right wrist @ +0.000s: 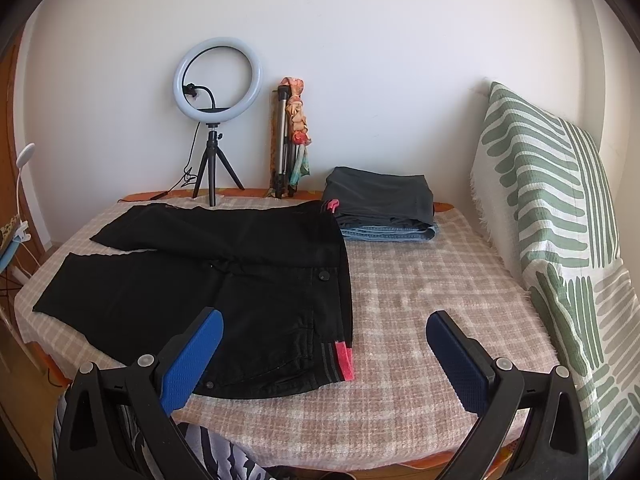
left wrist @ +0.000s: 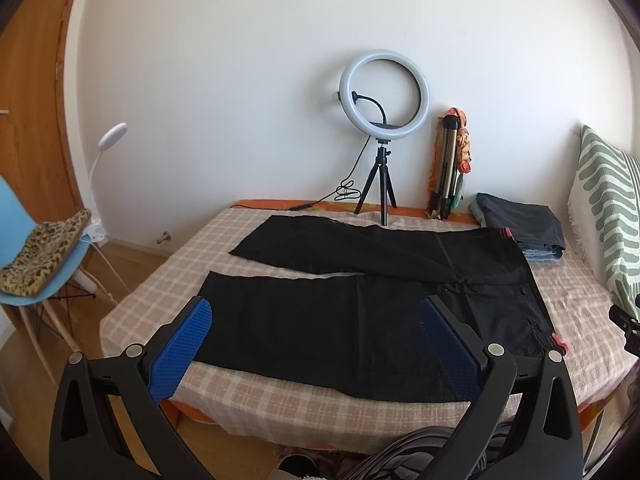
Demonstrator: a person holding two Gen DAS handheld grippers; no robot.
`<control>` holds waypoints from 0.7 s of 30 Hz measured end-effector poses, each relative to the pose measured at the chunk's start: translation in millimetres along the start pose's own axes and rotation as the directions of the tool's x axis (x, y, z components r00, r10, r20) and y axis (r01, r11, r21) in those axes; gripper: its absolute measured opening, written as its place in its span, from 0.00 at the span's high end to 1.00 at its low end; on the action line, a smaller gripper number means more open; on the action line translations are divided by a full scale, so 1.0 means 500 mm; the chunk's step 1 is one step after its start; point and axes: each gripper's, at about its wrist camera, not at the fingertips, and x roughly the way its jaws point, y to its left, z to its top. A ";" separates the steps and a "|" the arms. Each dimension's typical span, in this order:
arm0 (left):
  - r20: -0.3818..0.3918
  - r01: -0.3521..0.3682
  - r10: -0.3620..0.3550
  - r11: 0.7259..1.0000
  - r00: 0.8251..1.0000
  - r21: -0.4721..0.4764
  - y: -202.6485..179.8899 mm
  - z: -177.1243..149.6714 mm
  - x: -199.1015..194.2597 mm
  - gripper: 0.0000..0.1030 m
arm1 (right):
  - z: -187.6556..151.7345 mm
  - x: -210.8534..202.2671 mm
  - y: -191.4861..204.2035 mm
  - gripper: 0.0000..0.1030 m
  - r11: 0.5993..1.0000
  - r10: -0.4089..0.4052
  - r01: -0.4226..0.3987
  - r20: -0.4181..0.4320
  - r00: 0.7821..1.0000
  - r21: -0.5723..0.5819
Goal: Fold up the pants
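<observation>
Black pants lie spread flat on the checked bed cover, legs pointing left, waistband with a pink-red tag at the right. They also show in the right wrist view. My left gripper is open and empty, held above the near leg. My right gripper is open and empty, hovering over the waistband's near corner with its pink tag.
A stack of folded clothes sits at the back right of the bed. A ring light on a tripod and a folded tripod stand by the wall. A green patterned cushion leans at right. A blue chair stands left.
</observation>
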 end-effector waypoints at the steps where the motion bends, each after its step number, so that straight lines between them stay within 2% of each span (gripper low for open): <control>1: 0.000 0.000 0.000 1.000 1.000 0.000 0.000 -0.001 0.000 0.00 | 0.000 0.000 0.000 0.00 1.000 -0.001 0.001 0.000 1.000 0.000; 21: -0.006 0.002 -0.002 1.000 1.000 -0.006 0.001 -0.005 0.008 0.00 | -0.007 0.005 -0.001 0.00 1.000 0.012 -0.012 -0.009 1.000 0.006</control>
